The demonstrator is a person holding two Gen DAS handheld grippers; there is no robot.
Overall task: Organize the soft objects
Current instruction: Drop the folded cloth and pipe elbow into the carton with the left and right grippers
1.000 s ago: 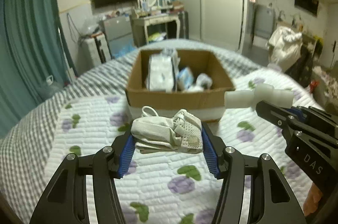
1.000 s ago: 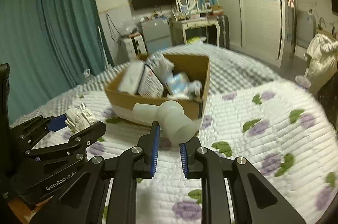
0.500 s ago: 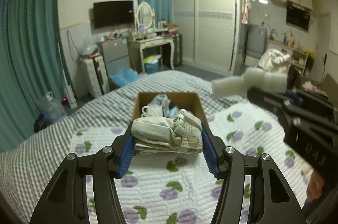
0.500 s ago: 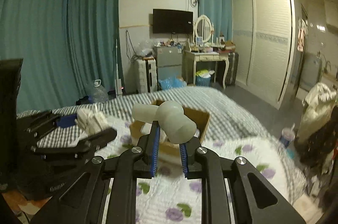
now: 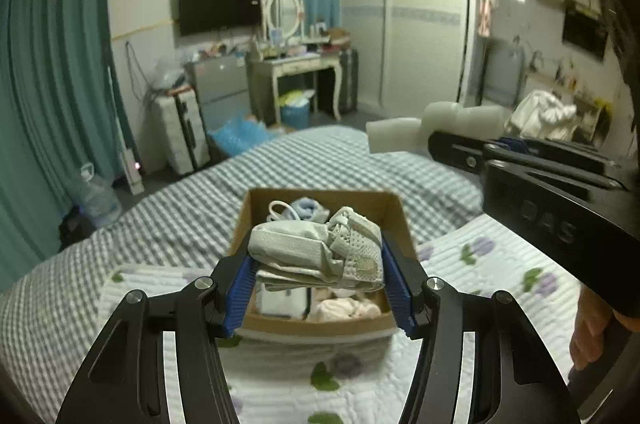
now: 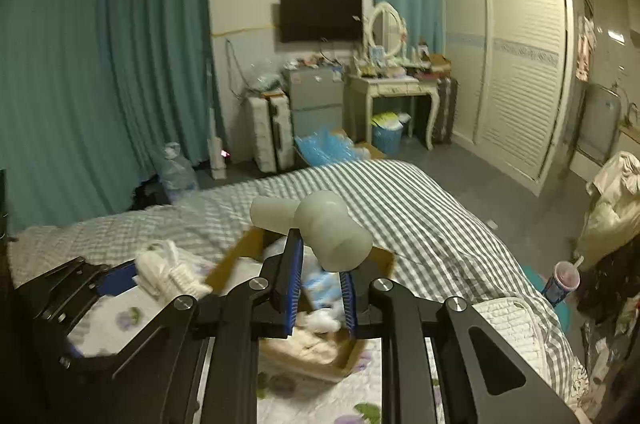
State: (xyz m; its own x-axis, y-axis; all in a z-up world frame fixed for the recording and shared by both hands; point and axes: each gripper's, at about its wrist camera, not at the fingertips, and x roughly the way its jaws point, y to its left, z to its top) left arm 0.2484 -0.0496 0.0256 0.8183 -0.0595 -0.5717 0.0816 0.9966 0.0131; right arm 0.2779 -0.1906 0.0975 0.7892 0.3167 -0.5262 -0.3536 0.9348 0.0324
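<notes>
My left gripper (image 5: 316, 284) is shut on a bundle of grey-white cloth with a mesh patch (image 5: 316, 252), held in the air above an open cardboard box (image 5: 320, 320) on the bed. In the box lie white packets, a pale blue piece and pink cloth. My right gripper (image 6: 318, 288) is shut on a pale soft toy shaped like a bone (image 6: 316, 224), also above the box (image 6: 340, 364). In the left wrist view the right gripper (image 5: 460, 144) and the toy (image 5: 420, 128) show at the upper right. The right wrist view has the left gripper (image 6: 120, 280) with its cloth bundle (image 6: 168, 272) at the lower left.
The box stands on a white quilt with purple flowers (image 5: 520, 288) over a grey checked bedspread (image 5: 320, 160). Beyond the bed are teal curtains (image 6: 100, 64), suitcases (image 6: 268, 132), a dressing table (image 6: 392, 88), a wall screen (image 6: 320, 18) and a wardrobe (image 6: 516, 64). A hand (image 5: 588, 328) shows at the right edge.
Both grippers have risen and moved forward over the box with their loads. The box now lies below them and more of the room shows. Neither grip has changed.
</notes>
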